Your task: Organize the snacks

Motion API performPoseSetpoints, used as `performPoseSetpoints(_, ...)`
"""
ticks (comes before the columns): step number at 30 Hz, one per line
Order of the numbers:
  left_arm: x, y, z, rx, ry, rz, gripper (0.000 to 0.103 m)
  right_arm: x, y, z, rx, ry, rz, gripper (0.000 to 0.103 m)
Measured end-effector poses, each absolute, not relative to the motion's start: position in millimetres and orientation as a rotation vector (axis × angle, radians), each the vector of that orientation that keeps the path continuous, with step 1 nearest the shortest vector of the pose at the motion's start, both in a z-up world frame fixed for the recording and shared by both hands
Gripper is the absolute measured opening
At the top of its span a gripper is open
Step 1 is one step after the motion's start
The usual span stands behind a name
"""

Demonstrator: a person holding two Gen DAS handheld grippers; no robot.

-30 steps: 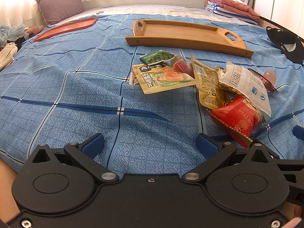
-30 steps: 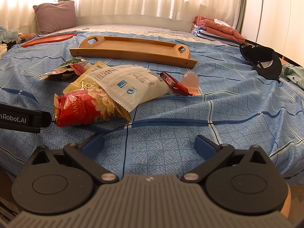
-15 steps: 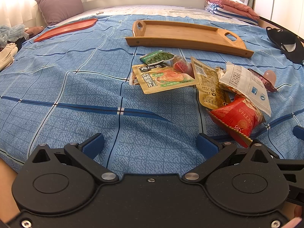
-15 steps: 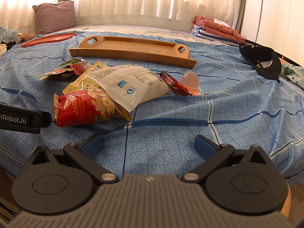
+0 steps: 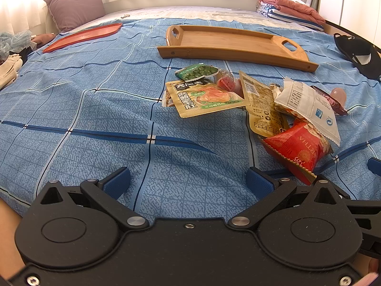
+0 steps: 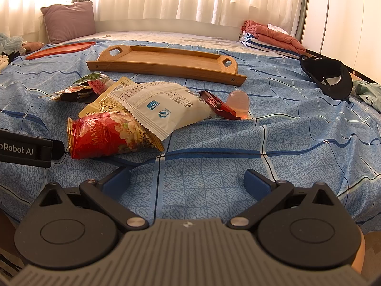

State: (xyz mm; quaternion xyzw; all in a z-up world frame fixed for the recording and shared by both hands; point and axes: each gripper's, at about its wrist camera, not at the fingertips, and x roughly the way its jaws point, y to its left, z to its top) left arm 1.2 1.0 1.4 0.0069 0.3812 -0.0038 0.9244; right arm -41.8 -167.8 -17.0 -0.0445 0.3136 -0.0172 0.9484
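Several snack packs lie in a loose pile on the blue bed cover: a red bag [image 5: 297,149] [image 6: 107,133], a white pack [image 5: 309,104] [image 6: 162,104], a tan pouch [image 5: 264,104], an orange-and-green pouch [image 5: 204,97], a green pea pack [image 5: 197,71], a dark red bar [image 6: 216,104] and a pink jelly cup [image 6: 238,101]. An empty wooden tray [image 5: 228,40] [image 6: 166,59] lies beyond them. My left gripper [image 5: 188,181] is open and empty, near the bed's front edge, left of the pile. My right gripper [image 6: 187,181] is open and empty, in front of the pile.
A flat red tray [image 5: 83,35] lies far left near a purple pillow [image 5: 73,4]. A black cap [image 6: 328,76] lies at the right. Folded clothes [image 6: 269,35] sit at the far right. The left gripper's body [image 6: 23,147] shows at the right view's left edge.
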Motion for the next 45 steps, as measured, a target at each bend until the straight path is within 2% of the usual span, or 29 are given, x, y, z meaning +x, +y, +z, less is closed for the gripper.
performPoseSetpoints(18, -3.9, 0.6, 0.3, 0.027, 0.744, -0.011, 0.103, -48.5, -164.4, -18.2, -0.095, 0.596, -0.064, 0.103)
performPoseSetpoints(32, -4.8, 3.1, -2.1, 0.042, 0.721, -0.042, 0.103, -40.2, -168.2, -15.1, -0.052, 0.644, -0.060, 0.103)
performPoseSetpoints(41, -2.7, 7.5, 8.5, 0.040, 0.714, -0.073, 0.103, -52.0, -180.8, -4.3, 0.043, 0.570, 0.016, 0.103)
performPoseSetpoints(45, -3.7, 9.5, 26.3, 0.052, 0.636, -0.068, 0.103, -52.6, -186.8, 11.7, 0.121, 0.509, 0.041, 0.103)
